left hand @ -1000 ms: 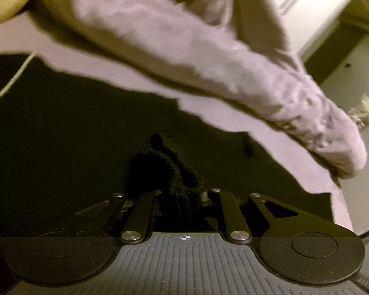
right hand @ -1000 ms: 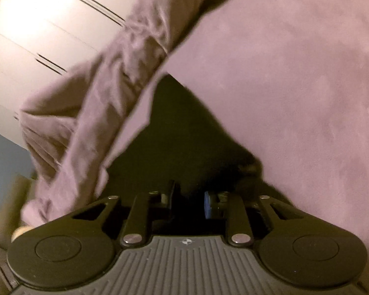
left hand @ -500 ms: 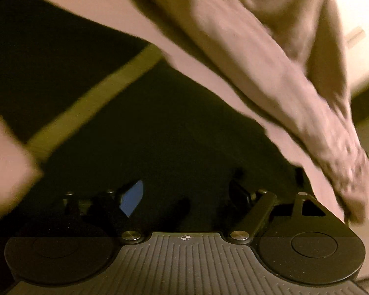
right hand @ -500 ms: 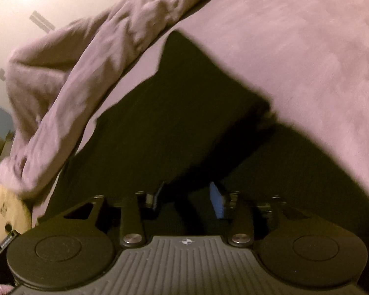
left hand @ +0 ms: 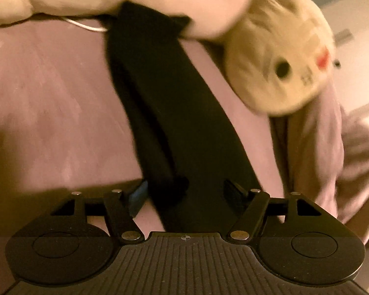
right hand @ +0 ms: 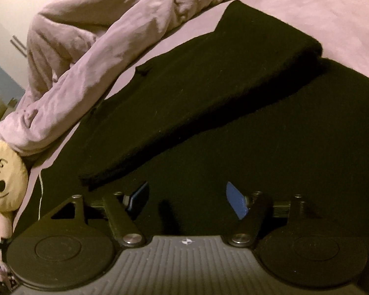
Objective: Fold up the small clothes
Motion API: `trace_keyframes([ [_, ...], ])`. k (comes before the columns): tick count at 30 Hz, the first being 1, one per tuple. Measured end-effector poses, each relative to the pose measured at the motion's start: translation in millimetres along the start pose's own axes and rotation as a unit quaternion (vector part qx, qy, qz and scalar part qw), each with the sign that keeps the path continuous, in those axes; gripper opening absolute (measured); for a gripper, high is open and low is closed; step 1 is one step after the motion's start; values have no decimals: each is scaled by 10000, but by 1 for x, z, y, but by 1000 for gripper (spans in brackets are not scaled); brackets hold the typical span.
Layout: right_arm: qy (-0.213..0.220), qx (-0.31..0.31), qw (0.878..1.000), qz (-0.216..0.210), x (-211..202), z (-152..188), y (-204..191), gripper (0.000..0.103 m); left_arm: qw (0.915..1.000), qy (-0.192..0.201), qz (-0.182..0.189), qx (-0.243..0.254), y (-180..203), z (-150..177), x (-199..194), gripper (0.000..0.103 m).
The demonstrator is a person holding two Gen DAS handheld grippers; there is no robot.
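A black knit garment [right hand: 270, 135] lies spread on the pink bed, one part folded over it as a thick diagonal band [right hand: 209, 93]. My right gripper [right hand: 187, 191] hovers low over the garment's near side. Its jaws are opening and hold nothing. In the left wrist view a long narrow black piece of cloth [left hand: 164, 93] runs from the plush toy down to my left gripper [left hand: 185, 189]. Those jaws are closing, with the near end of the black piece lying between them, not pinched.
A cream plush toy [left hand: 280, 59] with a round face lies at the far end of the black strip, also seen as the plush toy [right hand: 2, 172]. A rumpled pink duvet [right hand: 98, 49] borders the garment. A thin white cord [left hand: 86, 25] lies on the pink sheet [left hand: 49, 98].
My left gripper let go of a bunch of black cloth, opened, rolled and swung across to the long black strip by the plush toy. My right gripper opened and drew back from the fold.
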State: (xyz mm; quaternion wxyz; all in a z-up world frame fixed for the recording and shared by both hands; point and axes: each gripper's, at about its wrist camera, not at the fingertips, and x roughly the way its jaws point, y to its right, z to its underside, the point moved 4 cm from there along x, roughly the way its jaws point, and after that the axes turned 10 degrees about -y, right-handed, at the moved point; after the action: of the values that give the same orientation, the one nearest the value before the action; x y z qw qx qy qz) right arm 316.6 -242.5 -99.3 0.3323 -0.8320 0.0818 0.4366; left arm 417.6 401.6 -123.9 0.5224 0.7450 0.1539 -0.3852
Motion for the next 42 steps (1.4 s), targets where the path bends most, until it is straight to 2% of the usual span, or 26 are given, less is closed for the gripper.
trace_keyframes([
  [2, 11, 142, 9999, 13, -1, 4, -3, 70, 9984, 55, 350, -450, -16, -20, 2, 71],
  [5, -11, 268, 9996, 43, -2, 11, -8, 71, 9929, 97, 639, -995, -31, -38, 5, 68],
  [8, -64, 174, 9997, 127, -1, 18, -13, 74, 9959, 168, 545, -706, -26, -47, 5, 62],
  [9, -93, 105, 9998, 148, 0, 19, -17, 77, 9967, 152, 507, -619, -25, -49, 7, 53],
  [10, -111, 33, 9998, 157, 2, 21, -20, 78, 9971, 144, 461, -583, -29, -53, 9, 37],
  [12, -169, -133, 9996, 172, 5, 21, -25, 82, 9979, 42, 253, -603, -36, -55, 14, 17],
  [14, -222, -202, 9995, 136, 7, 19, -27, 82, 9976, 45, 341, -595, -32, -55, 13, 16],
  [17, -331, -183, 9993, -36, 5, 13, -26, 82, 9990, 163, 407, 50, -2, -44, -1, 15],
  [20, -421, -148, 9988, -206, 3, 8, -21, 82, 9933, 79, 492, 1044, 52, -21, -10, 14],
  [21, -434, -106, 9986, -275, 2, 6, -20, 82, 9883, 22, 523, 1435, 71, -10, -13, 14],
  [23, -416, 21, 9982, -429, 0, 5, -16, 82, 9718, -103, 615, 2272, 115, 20, -15, 14],
  [24, -401, 69, 9979, -500, -1, 5, -16, 82, 9595, -223, 700, 2721, 137, 40, -15, 14],
  [26, -375, 128, 9973, -614, -3, 6, -14, 82, 9296, -538, 805, 3557, 173, 88, -10, 14],
  [29, -400, 135, 9963, -755, -4, 8, -12, 82, 8816, -1008, 692, 4559, 204, 165, 11, 15],
  [30, -408, 120, 9958, -806, -5, 8, -11, 82, 8702, -1221, 605, 4734, 206, 188, 20, 16],
  [31, -413, 115, 9954, -851, -6, 8, -10, 82, 8583, -1478, 450, 4893, 206, 213, 32, 19],
  [32, -412, 124, 9951, -896, -7, 7, -9, 82, 8507, -1626, 250, 4992, 203, 233, 42, 23],
  [34, -445, 133, 9942, -973, -9, 6, -6, 82, 8404, -1819, -206, 5101, 192, 261, 58, 49],
  [35, -459, 134, 9938, -999, -10, 5, -5, 82, 8399, -1862, -324, 5088, 186, 269, 60, 53],
  [37, -477, 130, 9931, -1068, -12, 2, -4, 82, 8432, -1812, -334, 5050, 175, 277, 54, 77],
  [39, -489, 54, 9926, -1111, -12, -1, -5, 82, 8535, -1729, -264, 4908, 166, 275, 40, 84],
  [42, -514, -81, 9920, -1147, -9, -7, -10, 82, 8720, -1663, -271, 4595, 153, 260, 22, 84],
])
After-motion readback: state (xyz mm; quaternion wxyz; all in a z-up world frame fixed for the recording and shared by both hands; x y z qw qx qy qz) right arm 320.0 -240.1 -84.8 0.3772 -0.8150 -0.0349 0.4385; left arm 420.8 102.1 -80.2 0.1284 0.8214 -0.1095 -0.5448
